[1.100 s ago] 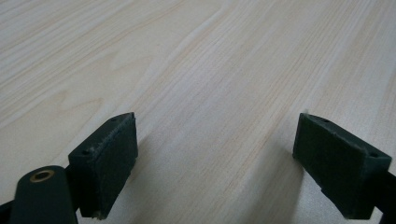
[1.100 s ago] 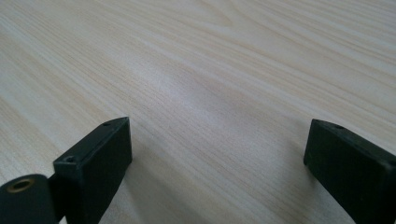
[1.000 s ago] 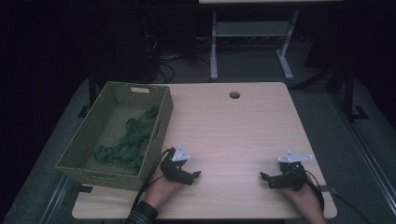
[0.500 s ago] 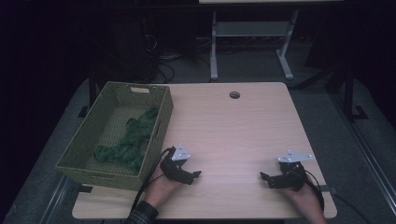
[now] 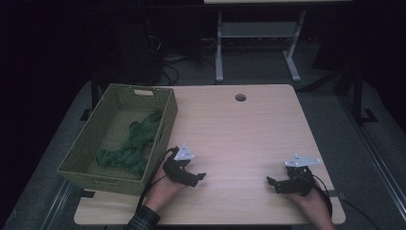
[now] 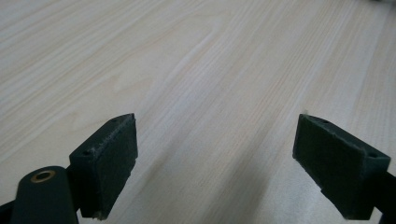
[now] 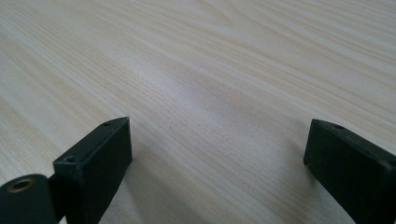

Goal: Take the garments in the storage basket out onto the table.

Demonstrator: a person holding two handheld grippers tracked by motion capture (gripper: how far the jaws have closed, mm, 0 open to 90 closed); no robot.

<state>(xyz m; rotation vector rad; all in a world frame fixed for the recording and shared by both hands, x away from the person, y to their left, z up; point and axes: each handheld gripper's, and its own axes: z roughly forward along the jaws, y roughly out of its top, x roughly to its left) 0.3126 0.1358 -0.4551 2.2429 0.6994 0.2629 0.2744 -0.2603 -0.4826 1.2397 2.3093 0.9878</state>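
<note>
While a green cloth [image 5: 134, 146] lies inside the woven basket [image 5: 84, 148] just left of them, the left tongs [image 5: 196, 178] and right tongs [image 5: 273, 183] rest wide apart, empty, on bare desk [image 5: 239, 134].

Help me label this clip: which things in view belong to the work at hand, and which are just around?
In the job:
green cloth in the basket
left gripper, open
right gripper, open

Just around:
table with its cable hole
metal stand behind the table
</note>
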